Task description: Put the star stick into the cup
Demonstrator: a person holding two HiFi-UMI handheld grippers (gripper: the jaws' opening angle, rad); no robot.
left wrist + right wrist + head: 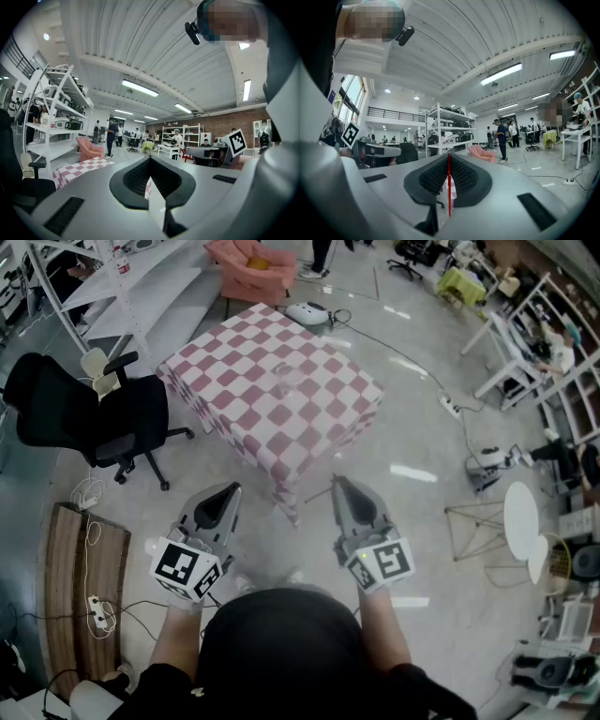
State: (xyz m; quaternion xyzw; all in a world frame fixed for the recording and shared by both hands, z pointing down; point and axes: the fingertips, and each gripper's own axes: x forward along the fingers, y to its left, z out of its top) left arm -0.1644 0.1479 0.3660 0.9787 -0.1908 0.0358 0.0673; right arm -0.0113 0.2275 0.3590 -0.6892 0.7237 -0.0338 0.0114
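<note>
Star stick: not made out anywhere; judged light, thin, stiff; grip mid-shaft. Grey left tool (pixel 232 487) and right tool (pixel 338 480) closed, empty.

cup (pixel 287 381) | clear, faint | upright | near the middle of the checkered table (pixel 225 381)

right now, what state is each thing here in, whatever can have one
cup: standing on the checked table, contents too faint to tell
left gripper: level, tongs together, nothing held
right gripper: level, tongs shut, thin red line between them, unclear what
star stick: not made out
office chair: unoccupied
</note>
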